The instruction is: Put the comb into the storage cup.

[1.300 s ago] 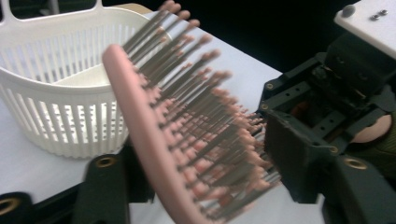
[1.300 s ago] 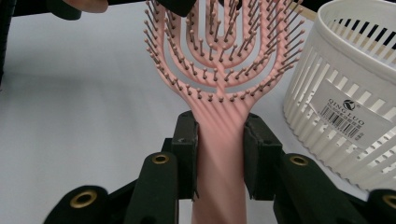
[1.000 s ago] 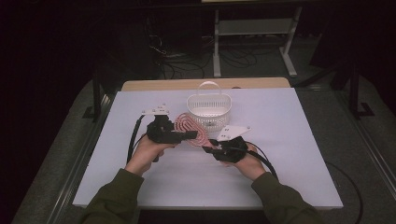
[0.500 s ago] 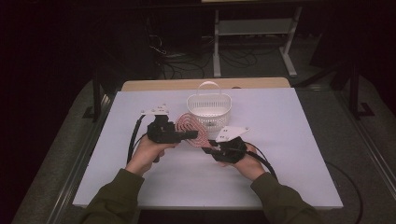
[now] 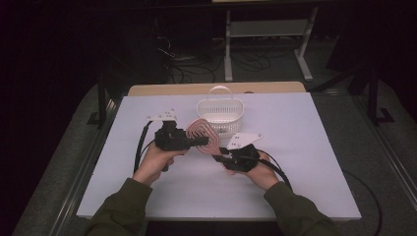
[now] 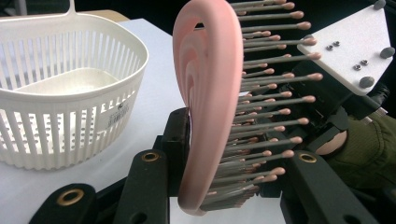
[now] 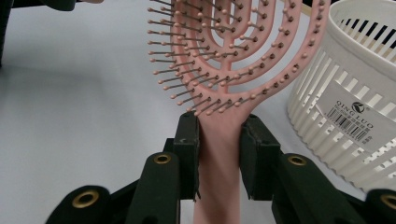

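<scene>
My right tool [image 7: 219, 140] is clenched on the handle of the pink hairbrush [image 7: 224, 56], both pads pressed flat against its sides just below the bristled head. My left tool [image 6: 229, 158] has just been closing and now grips the head of the same hairbrush [image 6: 205, 107]: one pad bears on its smooth back and the other appears to press on the bristle tips, though the bristles partly mask that contact. From the high view the hairbrush [image 5: 202, 133] is held between the two tools, left tool [image 5: 197, 141] and right tool [image 5: 220, 156], clear of the white bench [image 5: 305, 147] near its middle. The white slatted basket [image 5: 220, 114] stands on the bench just beyond the brush head, on its far side.
</scene>
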`<state>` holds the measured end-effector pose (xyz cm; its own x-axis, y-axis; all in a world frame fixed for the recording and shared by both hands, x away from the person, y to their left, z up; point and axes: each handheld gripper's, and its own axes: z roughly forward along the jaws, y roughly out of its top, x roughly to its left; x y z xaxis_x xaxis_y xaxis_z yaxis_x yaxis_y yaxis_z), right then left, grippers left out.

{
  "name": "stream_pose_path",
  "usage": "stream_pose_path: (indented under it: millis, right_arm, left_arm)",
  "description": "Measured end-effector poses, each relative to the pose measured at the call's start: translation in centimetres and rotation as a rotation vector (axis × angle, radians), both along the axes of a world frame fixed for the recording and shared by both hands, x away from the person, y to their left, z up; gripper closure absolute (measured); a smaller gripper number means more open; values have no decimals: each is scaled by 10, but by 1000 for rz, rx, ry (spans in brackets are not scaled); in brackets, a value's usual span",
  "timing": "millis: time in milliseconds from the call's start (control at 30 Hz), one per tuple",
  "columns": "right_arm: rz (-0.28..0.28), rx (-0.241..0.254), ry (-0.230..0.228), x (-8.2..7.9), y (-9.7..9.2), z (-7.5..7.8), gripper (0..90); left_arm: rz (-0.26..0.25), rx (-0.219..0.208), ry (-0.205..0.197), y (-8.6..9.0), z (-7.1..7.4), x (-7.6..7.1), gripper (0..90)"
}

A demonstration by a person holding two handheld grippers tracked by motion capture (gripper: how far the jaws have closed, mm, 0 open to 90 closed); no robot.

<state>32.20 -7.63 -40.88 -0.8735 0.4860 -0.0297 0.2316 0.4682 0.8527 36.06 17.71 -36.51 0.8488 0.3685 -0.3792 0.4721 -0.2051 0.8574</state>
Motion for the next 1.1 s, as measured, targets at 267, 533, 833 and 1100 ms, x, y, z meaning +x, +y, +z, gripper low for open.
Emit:
stream_pose_path:
  millis: [267, 533, 833, 1100]
  right_arm:
    - [4, 17, 3, 0, -1, 1, 696]
    - [2, 22, 14, 1, -1, 1, 610]
    - [-32, 60, 53, 4, -3, -1, 398]
    - [-51, 59, 101, 7, -9, -3, 278]
  left_arm:
    - [3, -18, -17, 0, 2, -2, 642]
    - [11, -52, -23, 3, 5, -2, 644]
    - [24, -56, -24, 9, 6, -1, 643]
    - [47, -67, -16, 17, 7, 1, 643]
